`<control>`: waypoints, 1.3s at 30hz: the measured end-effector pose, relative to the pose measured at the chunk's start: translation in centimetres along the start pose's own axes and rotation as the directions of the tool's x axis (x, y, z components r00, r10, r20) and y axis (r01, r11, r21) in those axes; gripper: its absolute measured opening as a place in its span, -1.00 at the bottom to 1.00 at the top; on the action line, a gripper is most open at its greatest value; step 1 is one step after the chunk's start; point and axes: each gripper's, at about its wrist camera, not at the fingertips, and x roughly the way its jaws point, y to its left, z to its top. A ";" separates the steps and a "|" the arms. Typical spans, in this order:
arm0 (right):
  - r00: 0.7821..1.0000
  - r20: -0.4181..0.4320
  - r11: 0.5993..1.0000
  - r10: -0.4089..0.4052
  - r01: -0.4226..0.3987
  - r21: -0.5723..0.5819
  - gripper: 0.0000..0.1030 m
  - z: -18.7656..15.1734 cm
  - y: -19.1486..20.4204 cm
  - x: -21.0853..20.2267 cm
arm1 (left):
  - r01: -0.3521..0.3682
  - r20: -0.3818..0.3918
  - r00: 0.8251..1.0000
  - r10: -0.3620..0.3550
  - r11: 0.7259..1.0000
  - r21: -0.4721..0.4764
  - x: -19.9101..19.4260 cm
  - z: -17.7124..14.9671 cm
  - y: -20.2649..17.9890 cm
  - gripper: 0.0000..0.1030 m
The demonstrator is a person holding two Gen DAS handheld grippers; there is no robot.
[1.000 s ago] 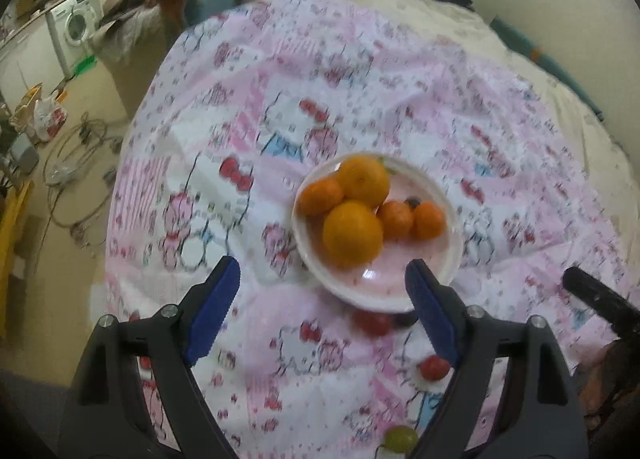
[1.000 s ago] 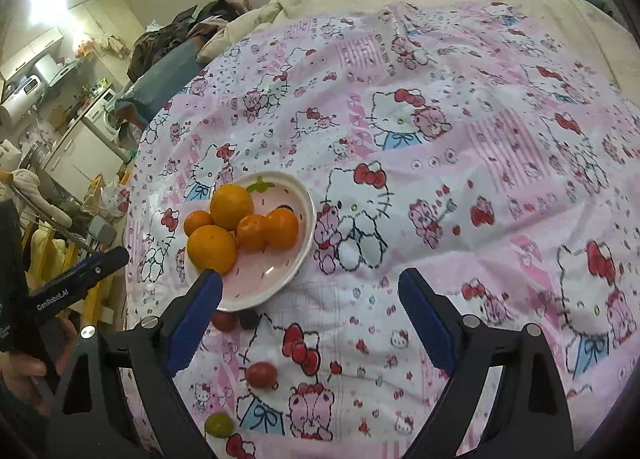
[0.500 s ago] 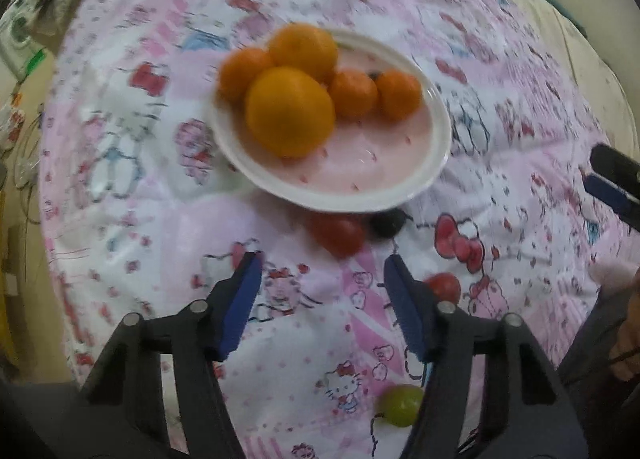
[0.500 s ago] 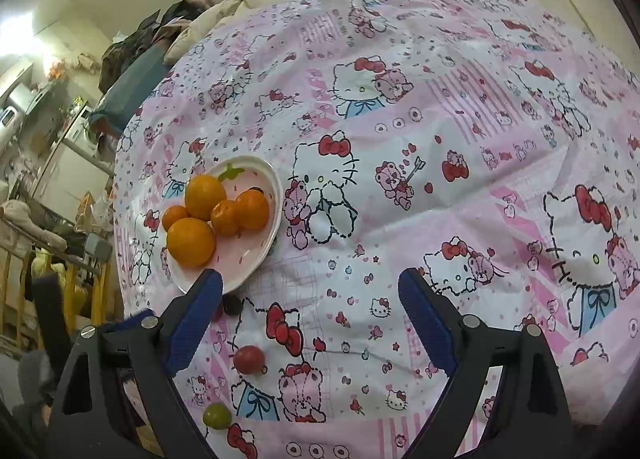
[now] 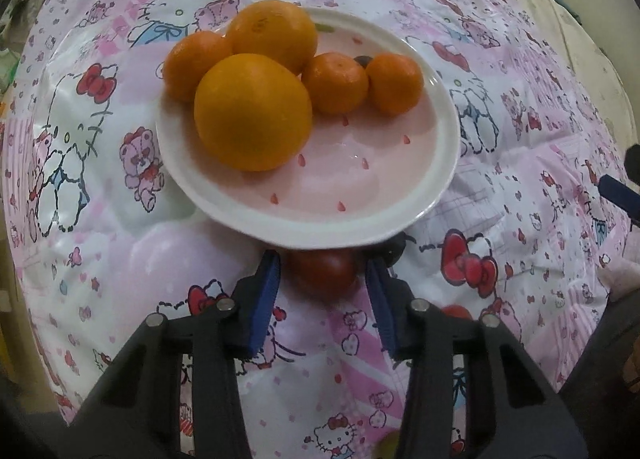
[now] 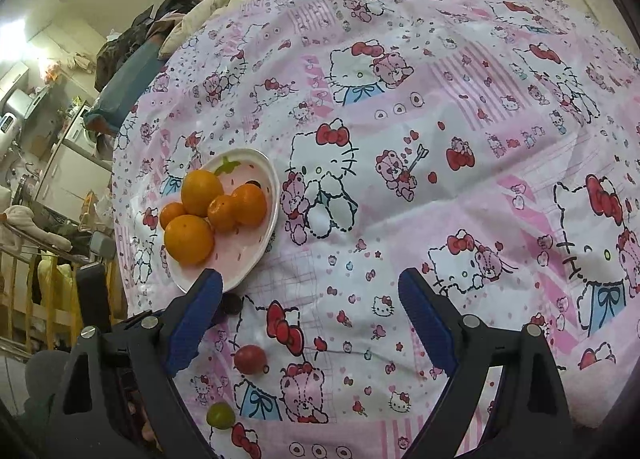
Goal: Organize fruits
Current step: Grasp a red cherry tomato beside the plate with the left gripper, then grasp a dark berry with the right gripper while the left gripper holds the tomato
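Observation:
A white and pink plate (image 5: 440, 187) holds several oranges and tangerines (image 5: 252, 111) on the Hello Kitty bedspread. My left gripper (image 5: 322, 273) straddles a red tomato (image 5: 324, 267) just in front of the plate's near rim; its blue pads stand close on either side, with small gaps showing. A dark fruit (image 5: 394, 249) lies right beside it. My right gripper (image 6: 310, 313) is open and empty above the bedspread. In the right wrist view I see the plate (image 6: 264, 243), a dark fruit (image 6: 232, 305), a red tomato (image 6: 250, 359) and a green fruit (image 6: 220, 415).
Another red tomato (image 5: 456, 311) lies to the right of my left gripper. The bed's left edge drops to a cluttered floor with a washing machine (image 6: 80, 139) and wooden rails (image 6: 24, 299). A pile of clothes (image 6: 132, 43) lies at the bed's far end.
My left gripper has moved forward and down to the red tomato and its jaws have narrowed around it. My right gripper has shifted a little and stays open.

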 end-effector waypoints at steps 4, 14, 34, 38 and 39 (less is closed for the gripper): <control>1.000 -0.002 1.000 0.001 -0.001 0.004 0.78 0.0 0.0 0.0 | 0.006 0.001 1.000 -0.006 1.000 -0.006 0.1 0.1 0.1 -0.42; 1.000 -0.015 1.000 -0.011 0.011 -0.008 0.78 0.0 0.2 0.6 | -0.012 -0.018 1.000 0.012 1.000 -0.020 -1.6 -1.1 0.3 -0.43; 0.982 -0.170 0.952 -0.083 0.028 -0.304 0.72 -3.0 6.6 6.4 | -0.040 0.024 0.999 0.045 0.984 -0.176 -8.4 -2.6 4.9 -0.43; 0.968 -0.237 0.931 -0.087 -0.005 -0.364 0.51 -4.0 8.5 9.2 | -0.051 0.044 0.997 0.060 0.980 -0.190 -8.5 -2.4 5.0 -0.43; 0.966 -0.243 0.928 -0.088 -0.009 -0.372 0.50 -4.2 8.8 9.7 | -0.051 0.046 0.997 0.061 0.980 -0.192 -8.6 -2.3 5.0 -0.43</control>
